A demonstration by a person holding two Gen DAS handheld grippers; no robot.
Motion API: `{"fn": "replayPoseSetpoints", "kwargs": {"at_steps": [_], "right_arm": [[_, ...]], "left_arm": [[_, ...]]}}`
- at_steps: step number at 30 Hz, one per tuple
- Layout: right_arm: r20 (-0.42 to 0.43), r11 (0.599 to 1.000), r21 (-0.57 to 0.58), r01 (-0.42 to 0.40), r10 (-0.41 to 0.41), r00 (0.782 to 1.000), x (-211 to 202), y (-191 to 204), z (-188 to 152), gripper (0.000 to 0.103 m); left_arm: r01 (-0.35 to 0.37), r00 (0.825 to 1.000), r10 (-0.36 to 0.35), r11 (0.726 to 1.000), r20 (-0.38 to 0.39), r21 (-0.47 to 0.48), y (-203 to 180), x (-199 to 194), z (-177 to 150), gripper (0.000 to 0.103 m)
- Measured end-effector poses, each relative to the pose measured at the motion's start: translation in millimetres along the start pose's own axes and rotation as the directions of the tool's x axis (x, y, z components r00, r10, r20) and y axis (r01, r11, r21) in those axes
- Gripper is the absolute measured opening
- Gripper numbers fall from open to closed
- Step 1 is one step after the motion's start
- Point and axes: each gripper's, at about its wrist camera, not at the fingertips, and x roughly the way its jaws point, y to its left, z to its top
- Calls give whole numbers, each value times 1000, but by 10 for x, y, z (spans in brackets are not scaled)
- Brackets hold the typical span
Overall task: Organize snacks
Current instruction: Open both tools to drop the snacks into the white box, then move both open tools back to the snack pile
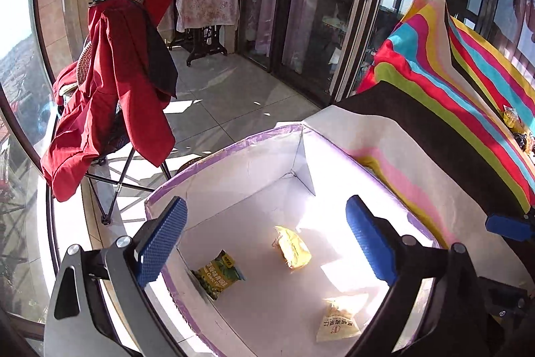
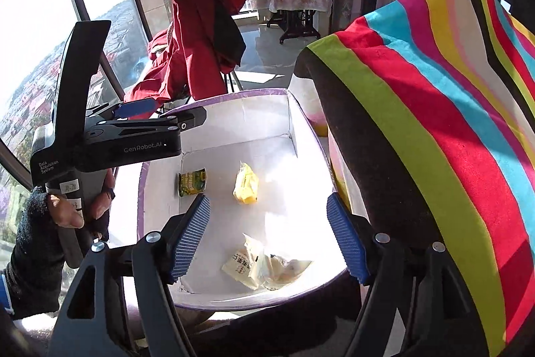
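Right hand-held gripper [image 2: 267, 236]: lower centre of the right wrist view, blue ribbed pads spread wide, nothing between them, poised over the near end of the box.

Left hand-held gripper [image 1: 264, 240]: lower centre of the left wrist view, jaws likewise wide and empty, above the box's left wall.

White box with purple rim [image 2: 234, 96]: open-topped, standing just beside the striped cloth; strong sun glare on its floor.

Contents, near to far in the right wrist view:
- Pale packets [image 2: 264, 266], at least two, touching or overlapping, by the near wall.
- Yellow packet [image 2: 246, 184], mid-floor, apart from the others.
- Green packet [image 2: 192, 182], against the left wall.

Striped cloth [image 2: 434, 139]: covers the surface at right of frame. In the left wrist view, further snack packets [image 1: 516, 126] lie on it at the far right edge, partly cut off.

Red jacket [image 2: 197, 56]: draped on a folding chair, upper centre, well apart.

Judgement: three or four packets are boxed and more remain on the cloth, so the step in hand is probably a fetch. Handling advice: lift clear of the rim, approach a packet flat and close on its middle, since thin foil slides and crumples; release low inside the box, in the open floor at right.
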Motion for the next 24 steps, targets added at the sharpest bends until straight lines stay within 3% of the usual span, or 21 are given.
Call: {"fn": "replayPoseSetpoints", "kwargs": {"at_steps": [3,5,9,13,15,17,19,22,24], "right_arm": [[22,1000,27,12,-13,1000,-112,-95,-44,79],[33,999,46,22,-24,999,-202,-199,-90,85],[60,994,109,-11,4,998,-489,-402,-190,85],[183,993,112,41,-61,981,-1058,-548,-247,86],[267,988,125,95,-125,955,-1384,-677,-305,86],[333,975,159,158,-203,921,-1667,-866,-417,86],[329,947,240,215,-288,899,-1866,-1168,-565,86],[239,857,394,333,-446,863,-2052,-1704,-795,87],[196,779,524,346,-505,841,-2222,-2106,-1006,87]], "left_arm": [[-74,997,74,997,-7,20,-54,35,35,101],[-111,993,113,992,-27,61,-159,71,36,101],[-110,993,115,976,-20,186,-581,71,18,101],[-10,996,-16,959,91,283,-1100,-239,142,101],[61,978,-125,938,167,341,-1411,-468,250,101],[164,951,-255,897,177,410,-1754,-622,361,101],[309,915,-395,821,86,480,-2168,-663,457,101],[430,881,-469,739,-62,519,-2873,-594,551,101],[492,860,-484,705,-162,511,-3349,-475,602,101]]}}
